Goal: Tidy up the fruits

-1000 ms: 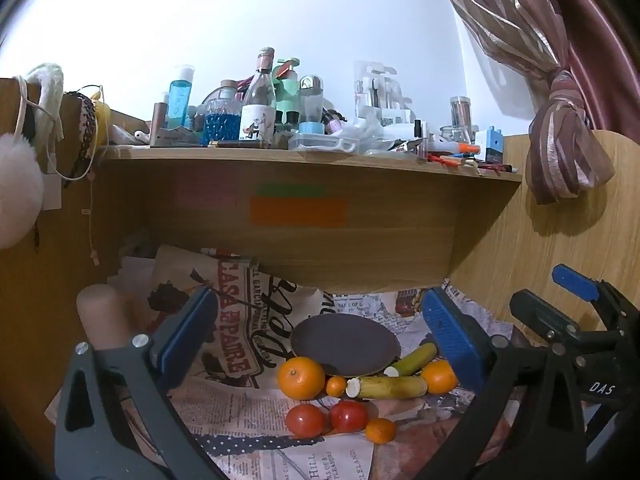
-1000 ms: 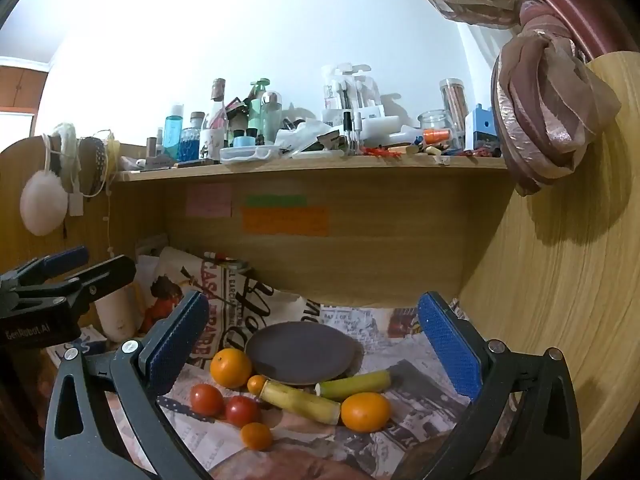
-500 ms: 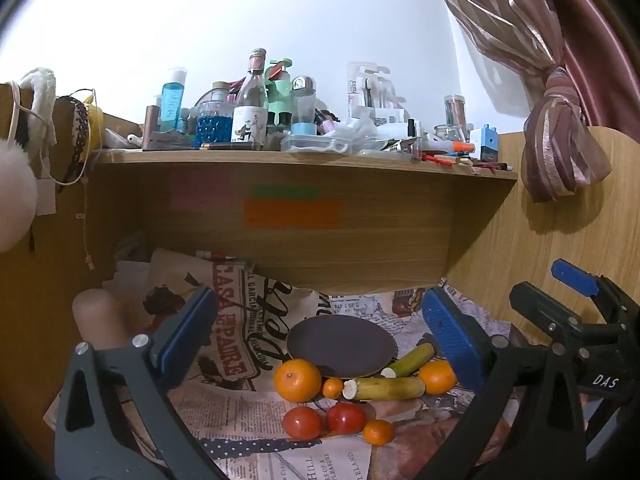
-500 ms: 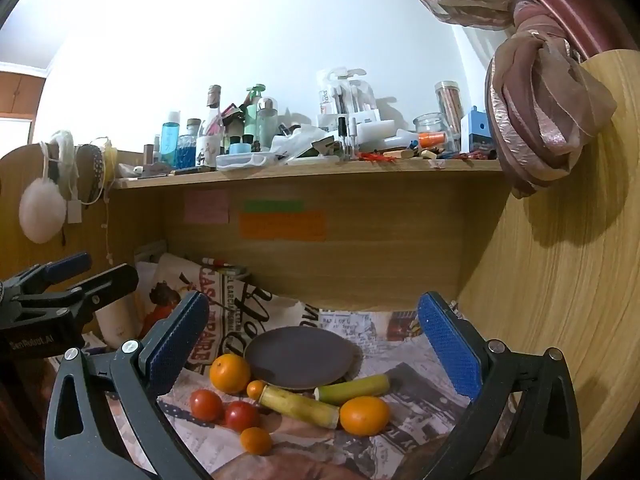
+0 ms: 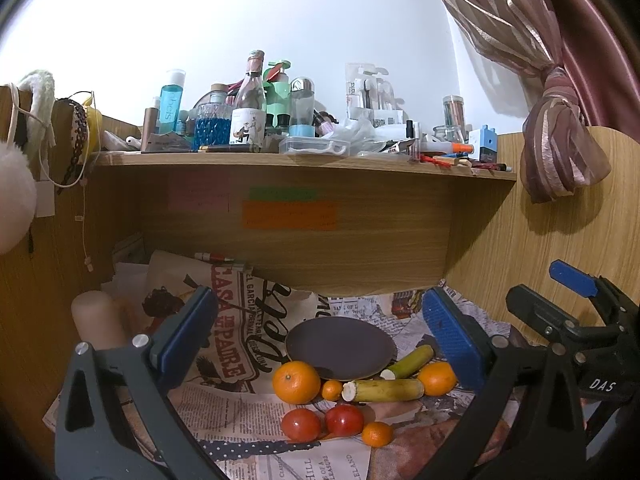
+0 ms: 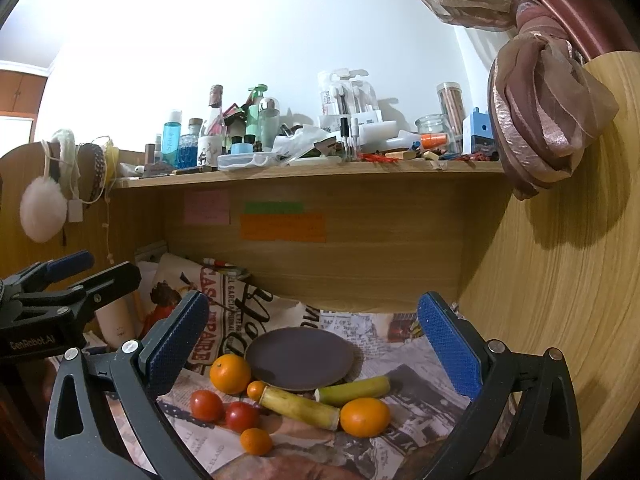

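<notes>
A dark round plate (image 5: 340, 347) (image 6: 299, 357) lies empty on newspaper under a shelf. In front of it lie a large orange (image 5: 296, 382) (image 6: 230, 373), another orange (image 5: 437, 378) (image 6: 365, 417), two small oranges (image 5: 377, 433) (image 6: 256, 441), two red tomatoes (image 5: 344, 420) (image 6: 207, 405) and two yellow-green cane pieces (image 5: 383, 390) (image 6: 299, 401). My left gripper (image 5: 318, 336) is open and empty above and before the fruit. My right gripper (image 6: 312, 338) is open and empty too, to the right of the left one.
A wooden shelf (image 5: 304, 159) crowded with bottles and jars hangs above the plate. A wooden side panel (image 6: 560, 300) stands at the right with a tied curtain (image 6: 548, 136). A cream cylinder (image 5: 98, 320) stands at the left.
Both views have shifted slightly; the fruit sits a little lower left in the left wrist view. Both grippers stay open and nothing on the table has moved.
</notes>
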The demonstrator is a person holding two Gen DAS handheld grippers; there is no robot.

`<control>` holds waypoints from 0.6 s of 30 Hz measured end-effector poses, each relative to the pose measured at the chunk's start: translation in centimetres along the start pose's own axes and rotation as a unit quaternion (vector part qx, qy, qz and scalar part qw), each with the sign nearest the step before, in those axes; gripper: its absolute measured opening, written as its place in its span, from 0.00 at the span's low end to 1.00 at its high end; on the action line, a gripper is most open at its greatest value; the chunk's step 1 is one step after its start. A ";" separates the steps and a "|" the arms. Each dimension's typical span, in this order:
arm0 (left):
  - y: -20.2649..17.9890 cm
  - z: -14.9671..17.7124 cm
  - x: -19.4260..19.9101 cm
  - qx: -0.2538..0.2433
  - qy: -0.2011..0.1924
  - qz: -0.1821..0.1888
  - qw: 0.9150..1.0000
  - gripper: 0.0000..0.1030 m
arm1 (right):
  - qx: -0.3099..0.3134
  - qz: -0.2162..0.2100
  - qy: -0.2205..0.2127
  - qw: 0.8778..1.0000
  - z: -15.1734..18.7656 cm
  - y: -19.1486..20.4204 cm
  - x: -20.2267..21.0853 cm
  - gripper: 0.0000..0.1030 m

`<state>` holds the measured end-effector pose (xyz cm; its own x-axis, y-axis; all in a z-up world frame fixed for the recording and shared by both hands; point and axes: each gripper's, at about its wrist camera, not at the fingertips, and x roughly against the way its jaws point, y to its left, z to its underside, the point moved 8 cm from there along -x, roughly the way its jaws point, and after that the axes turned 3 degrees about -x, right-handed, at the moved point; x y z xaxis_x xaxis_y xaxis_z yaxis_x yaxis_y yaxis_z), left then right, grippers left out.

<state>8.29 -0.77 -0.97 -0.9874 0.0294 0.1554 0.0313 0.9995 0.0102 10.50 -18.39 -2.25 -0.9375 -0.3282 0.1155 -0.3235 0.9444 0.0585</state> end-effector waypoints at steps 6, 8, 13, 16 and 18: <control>0.0 -0.1 -0.1 -0.002 0.001 -0.001 1.000 1.00 | 0.000 -0.002 0.003 1.000 0.3 0.1 -0.3 1.00; 0.1 0.1 -0.2 -0.003 0.002 -0.002 1.000 1.00 | 0.000 -0.002 0.004 1.000 0.4 0.1 -0.3 1.00; 0.1 0.1 -0.4 -0.004 0.003 -0.002 1.000 1.00 | 0.001 -0.003 0.004 1.000 0.5 0.3 -0.4 1.00; 0.2 0.2 -0.5 -0.006 0.002 -0.003 1.000 1.00 | 0.003 -0.002 0.002 1.000 0.5 0.4 -0.3 1.00; 0.2 0.3 -0.6 -0.009 0.000 -0.005 1.000 1.00 | 0.003 -0.003 0.003 1.000 0.5 0.4 -0.4 1.00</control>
<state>8.80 -0.55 -1.34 -0.9878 0.0196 0.1547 0.0245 0.9993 0.0298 10.65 -17.84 -2.78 -0.9347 -0.3343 0.1204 -0.3301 0.9424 0.0540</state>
